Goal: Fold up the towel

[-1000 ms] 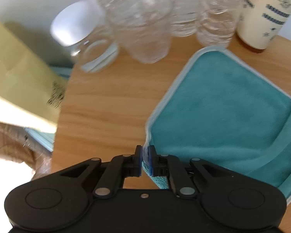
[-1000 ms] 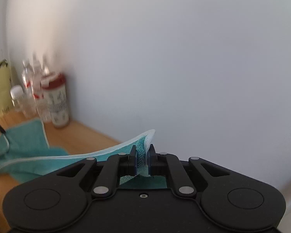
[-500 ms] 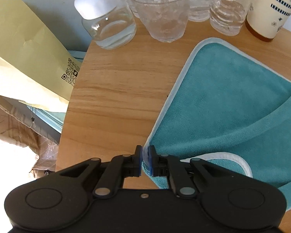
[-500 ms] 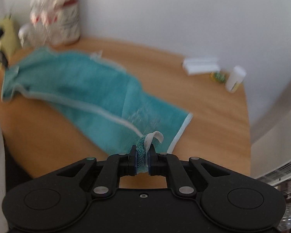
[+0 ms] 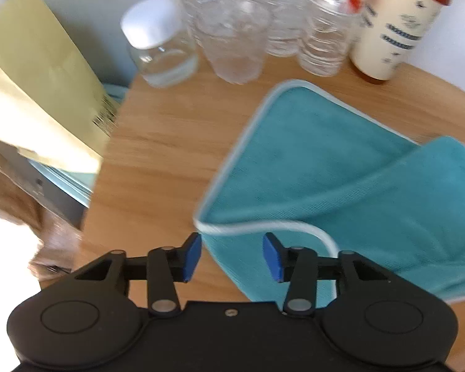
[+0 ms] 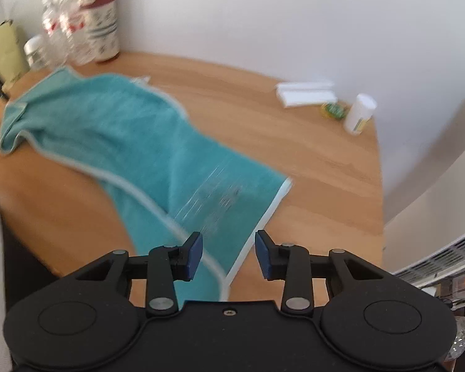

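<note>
A teal towel (image 5: 341, 167) with pale edging lies on the round wooden table (image 5: 164, 142), one layer doubled loosely over the other. My left gripper (image 5: 232, 255) is open just above the towel's near left corner, holding nothing. In the right wrist view the same towel (image 6: 133, 133) stretches from far left toward me, rumpled along its near edge. My right gripper (image 6: 228, 252) is open over the towel's near right corner, with nothing between its blue pads.
Plastic water bottles (image 5: 319, 28), a clear glass (image 5: 235, 43), a white-lidded jar (image 5: 158, 46) and a cream cup with a red lid (image 5: 400, 24) stand at the table's back. A yellow paper bag (image 5: 37, 93) leans off the left edge. A white packet (image 6: 307, 93) and a small white bottle (image 6: 359, 113) sit far right.
Both grippers held towel corners, shut; the right one swung its corner across and down onto the table. Both have now opened and let the towel go, leaving it lying doubled over.
</note>
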`<action>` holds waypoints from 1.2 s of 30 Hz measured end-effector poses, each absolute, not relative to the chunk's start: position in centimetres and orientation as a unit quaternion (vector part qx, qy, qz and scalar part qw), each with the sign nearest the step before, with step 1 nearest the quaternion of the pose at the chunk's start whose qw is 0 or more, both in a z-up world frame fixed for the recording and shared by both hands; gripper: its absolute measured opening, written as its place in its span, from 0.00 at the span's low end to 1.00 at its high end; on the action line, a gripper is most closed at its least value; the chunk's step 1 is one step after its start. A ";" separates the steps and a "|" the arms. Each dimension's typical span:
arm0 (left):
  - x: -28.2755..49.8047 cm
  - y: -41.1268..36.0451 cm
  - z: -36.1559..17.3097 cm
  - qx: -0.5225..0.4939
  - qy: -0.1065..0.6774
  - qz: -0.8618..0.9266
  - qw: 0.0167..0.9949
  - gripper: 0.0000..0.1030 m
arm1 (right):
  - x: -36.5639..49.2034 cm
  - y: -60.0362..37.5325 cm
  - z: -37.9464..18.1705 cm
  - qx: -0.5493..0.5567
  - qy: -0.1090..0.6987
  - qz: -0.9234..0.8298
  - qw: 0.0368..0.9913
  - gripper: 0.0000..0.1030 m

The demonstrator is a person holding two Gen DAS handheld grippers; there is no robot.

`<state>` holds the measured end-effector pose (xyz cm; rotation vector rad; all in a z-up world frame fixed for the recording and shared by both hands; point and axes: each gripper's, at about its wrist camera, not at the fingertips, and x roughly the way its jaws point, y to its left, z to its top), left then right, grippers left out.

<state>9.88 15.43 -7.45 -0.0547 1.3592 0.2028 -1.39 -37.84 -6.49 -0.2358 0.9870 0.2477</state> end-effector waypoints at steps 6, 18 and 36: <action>8.9 13.3 -9.2 -0.036 0.649 0.059 0.757 0.50 | 7.6 -34.2 -8.3 -0.090 0.438 0.138 0.884 0.40; 9.1 9.1 -10.9 -0.015 0.657 -0.018 0.753 0.50 | 18.1 -27.5 -13.9 -0.105 0.534 0.196 0.815 0.24; 8.1 5.3 -12.3 0.059 0.654 0.037 0.754 0.11 | 21.2 -28.9 -14.3 -0.098 0.561 0.266 0.778 0.02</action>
